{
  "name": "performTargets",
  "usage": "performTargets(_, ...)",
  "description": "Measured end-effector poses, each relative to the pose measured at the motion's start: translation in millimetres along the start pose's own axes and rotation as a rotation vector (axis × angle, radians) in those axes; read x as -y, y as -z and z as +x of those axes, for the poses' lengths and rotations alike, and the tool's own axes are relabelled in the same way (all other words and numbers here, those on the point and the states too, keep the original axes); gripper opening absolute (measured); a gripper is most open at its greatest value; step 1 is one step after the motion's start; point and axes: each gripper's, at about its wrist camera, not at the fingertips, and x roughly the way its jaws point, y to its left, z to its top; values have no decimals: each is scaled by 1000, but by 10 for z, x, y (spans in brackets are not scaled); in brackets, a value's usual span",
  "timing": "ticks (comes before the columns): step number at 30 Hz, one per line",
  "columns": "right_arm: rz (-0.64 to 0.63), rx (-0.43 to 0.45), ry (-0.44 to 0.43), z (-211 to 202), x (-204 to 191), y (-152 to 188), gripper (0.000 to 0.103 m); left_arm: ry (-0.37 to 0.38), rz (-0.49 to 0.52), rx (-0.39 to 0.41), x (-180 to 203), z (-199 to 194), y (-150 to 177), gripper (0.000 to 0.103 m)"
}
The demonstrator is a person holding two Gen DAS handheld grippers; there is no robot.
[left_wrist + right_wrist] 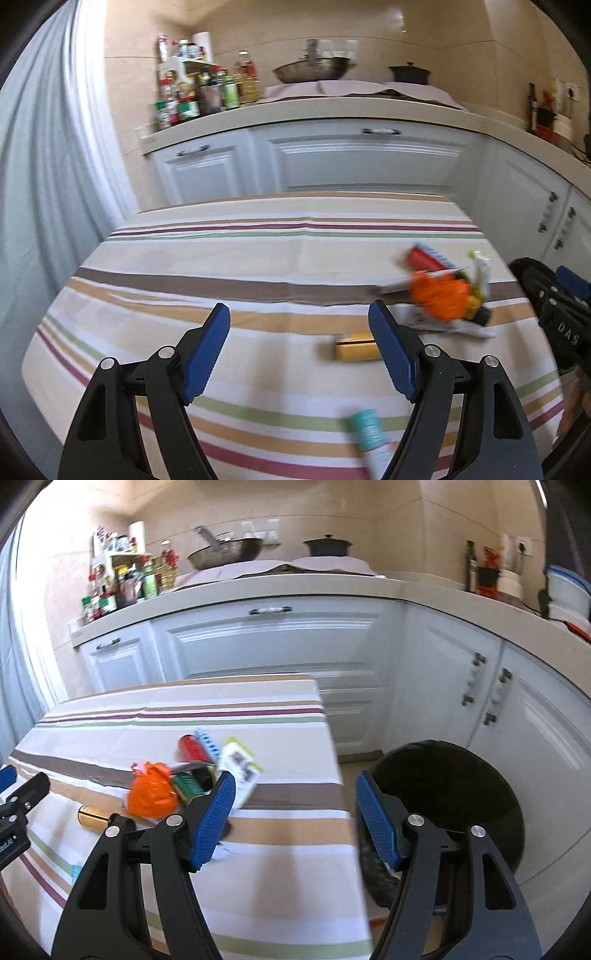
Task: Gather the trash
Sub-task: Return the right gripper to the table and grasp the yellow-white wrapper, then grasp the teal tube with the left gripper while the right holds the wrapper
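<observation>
A pile of trash lies on the striped tablecloth (221, 258): an orange crumpled wrapper (439, 297) (153, 792), a red can (423, 258) (192, 749), a white carton (238, 771) and a gold tube (356, 349) (92, 818). A teal and white tube (369, 437) lies nearer. My left gripper (301, 354) hovers open over the cloth, left of the pile, nothing between its fingers. My right gripper (295, 819) is open and holds nothing, hanging over the table's right edge. A black bin (447, 812) stands on the floor beside the table.
White kitchen cabinets (362, 162) and a countertop with bottles (192, 96), a wok (314, 68) and a black pot (408, 72) run behind the table. A pale curtain (48, 184) hangs at the left. The right gripper's body (557, 306) shows at the left view's right edge.
</observation>
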Motion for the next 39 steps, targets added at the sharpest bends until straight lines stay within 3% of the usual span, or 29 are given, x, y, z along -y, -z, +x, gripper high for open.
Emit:
performTargets(12, -59, -75, 17, 387, -335, -123, 64, -107, -105, -44, -708, 267, 65, 75)
performTargets(15, -70, -112, 27, 487, -339, -132, 50, -116, -124, -56, -785, 312, 89, 75)
performTargets(19, -69, -153, 30, 578, -322, -118, 39, -115, -134, -65, -819, 354, 116, 75)
performTargets(21, -69, -164, 21, 594, -317, -110, 21, -113, -131, -67, -819, 364, 123, 75)
performTargets(23, -74, -179, 9, 609, -314, -99, 12, -110, -128, -71, -815, 374, 130, 75)
performTargets(39, -53, -153, -3, 487, -238, -80, 10, -111, -121, -78, -768, 379, 164, 75)
